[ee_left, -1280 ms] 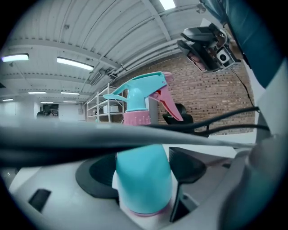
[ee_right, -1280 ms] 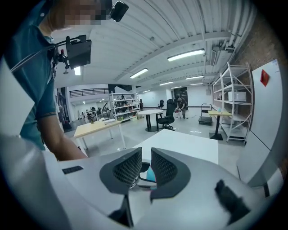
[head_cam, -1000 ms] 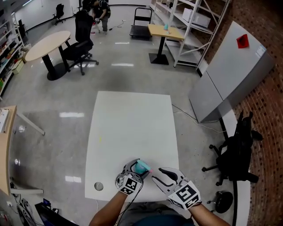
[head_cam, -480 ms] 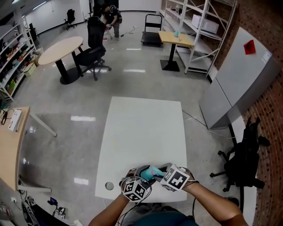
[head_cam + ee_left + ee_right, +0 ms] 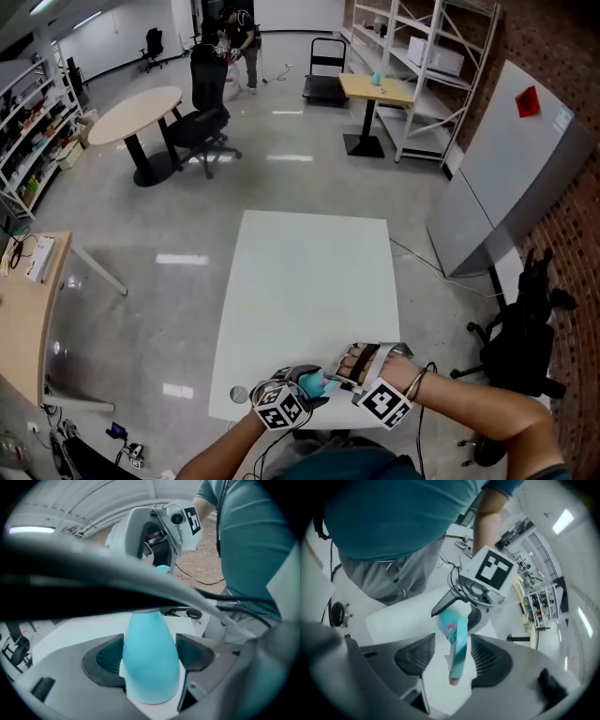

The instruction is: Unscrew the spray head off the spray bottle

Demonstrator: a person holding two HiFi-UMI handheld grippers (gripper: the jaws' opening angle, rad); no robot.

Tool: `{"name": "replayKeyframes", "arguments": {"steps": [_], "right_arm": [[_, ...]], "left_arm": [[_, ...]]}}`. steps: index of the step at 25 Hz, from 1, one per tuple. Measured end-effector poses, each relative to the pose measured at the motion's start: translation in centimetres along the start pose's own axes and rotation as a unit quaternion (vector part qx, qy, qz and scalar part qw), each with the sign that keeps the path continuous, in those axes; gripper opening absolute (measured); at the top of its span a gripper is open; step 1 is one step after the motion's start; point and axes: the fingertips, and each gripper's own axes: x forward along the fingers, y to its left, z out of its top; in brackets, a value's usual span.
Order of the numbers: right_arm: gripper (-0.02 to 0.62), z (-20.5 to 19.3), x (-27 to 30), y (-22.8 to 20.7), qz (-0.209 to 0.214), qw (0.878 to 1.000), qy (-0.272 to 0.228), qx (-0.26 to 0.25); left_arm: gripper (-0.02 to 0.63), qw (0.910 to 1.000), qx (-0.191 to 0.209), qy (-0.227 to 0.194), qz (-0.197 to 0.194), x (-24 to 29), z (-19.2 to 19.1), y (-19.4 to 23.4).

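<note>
A teal spray bottle (image 5: 150, 663) sits between my left gripper's (image 5: 149, 656) pads, which press on both sides of its body. In the head view this pair hovers at the white table's (image 5: 309, 272) near edge, the bottle (image 5: 317, 382) tilted toward my right gripper (image 5: 345, 367). In the right gripper view the teal spray head (image 5: 457, 641) with its pink collar lies between the right gripper's (image 5: 452, 658) jaws. Those jaws have just been closing. A sliver of white still shows between the head and the pads (image 5: 415, 656).
A black office chair (image 5: 525, 328) and a leaning grey panel (image 5: 506, 178) stand to the right of the table. A wooden desk (image 5: 23, 309) is at the left, a round table (image 5: 131, 112) and metal shelves (image 5: 422, 56) farther back. A small hole (image 5: 240, 395) marks the table's near left corner.
My right gripper came in from the right onto the spray head and rolled, its marker cube now lower right. My left gripper lifted and tilted the bottle.
</note>
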Motion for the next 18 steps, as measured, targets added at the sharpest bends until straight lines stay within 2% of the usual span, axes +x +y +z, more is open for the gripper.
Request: {"name": "replayKeyframes", "arguments": {"steps": [1,2,3,4,5,6,7,8,9,10,12,13,14,16,17,18], "right_arm": [[0.247,-0.8,-0.2,-0.4,-0.007,0.999,-0.001,0.051],[0.272,-1.8,-0.7,-1.0,-0.018,0.992,-0.007,0.126],[0.279,-2.8,-1.4,-2.0,-0.037,0.972,-0.026,0.23],[0.282,-3.8,-2.3,-3.1,-0.062,0.929,-0.059,0.361],[0.282,-4.9,-3.2,-4.4,-0.088,0.853,-0.102,0.503],[0.282,-5.8,-3.9,-5.5,-0.113,0.751,-0.147,0.634],[0.282,-6.5,-4.2,-6.2,-0.131,0.642,-0.18,0.734],[0.282,-6.9,-4.1,-6.3,-0.143,0.551,-0.197,0.798],[0.282,-6.9,-3.4,-6.1,-0.152,0.491,-0.199,0.834],[0.282,-6.8,-2.6,-5.6,-0.16,0.455,-0.192,0.855],[0.282,-6.6,-1.2,-4.9,-0.168,0.406,-0.189,0.878],[0.282,-6.5,-0.9,-4.8,-0.164,0.386,-0.197,0.886],[0.282,-6.3,-0.6,-4.9,-0.152,0.374,-0.206,0.891],[0.282,-5.6,-0.3,-5.0,-0.123,0.36,-0.218,0.899],[0.282,-5.5,-0.3,-4.8,-0.111,0.341,-0.224,0.906],[0.282,-5.4,-0.3,-4.6,-0.101,0.311,-0.232,0.916]], "left_arm": [[0.344,0.9996,-0.019,0.004,0.021,0.0,-0.4,0.6],[0.344,0.9981,-0.038,0.009,0.047,-0.1,-0.7,1.3],[0.344,0.9954,-0.054,0.016,0.077,-0.3,-1.2,2.1],[0.344,0.9917,-0.064,0.026,0.109,-0.6,-1.6,2.9],[0.344,0.9874,-0.069,0.035,0.138,-0.9,-2.0,3.6],[0.344,0.9833,-0.071,0.043,0.162,-1.2,-2.3,4.2],[0.344,0.9796,-0.071,0.047,0.182,-1.5,-2.3,4.7],[0.344,0.9764,-0.071,0.048,0.198,-1.6,-2.2,5.1],[0.344,0.9738,-0.07,0.047,0.211,-1.8,-1.9,5.3],[0.344,0.972,-0.071,0.044,0.219,-1.8,-1.6,5.5],[0.344,0.9703,-0.076,0.043,0.225,-1.8,-1.4,5.6],[0.344,0.9702,-0.074,0.048,0.226,-1.8,-1.5,5.6],[0.344,0.9702,-0.066,0.056,0.226,-1.7,-1.7,5.5],[0.344,0.9692,-0.033,0.077,0.231,-1.6,-2.1,5.2],[0.344,0.9677,-0.016,0.087,0.236,-1.6,-2.3,5.2],[0.344,0.9659,-0.003,0.094,0.242,-1.7,-2.4,5.2]]}}
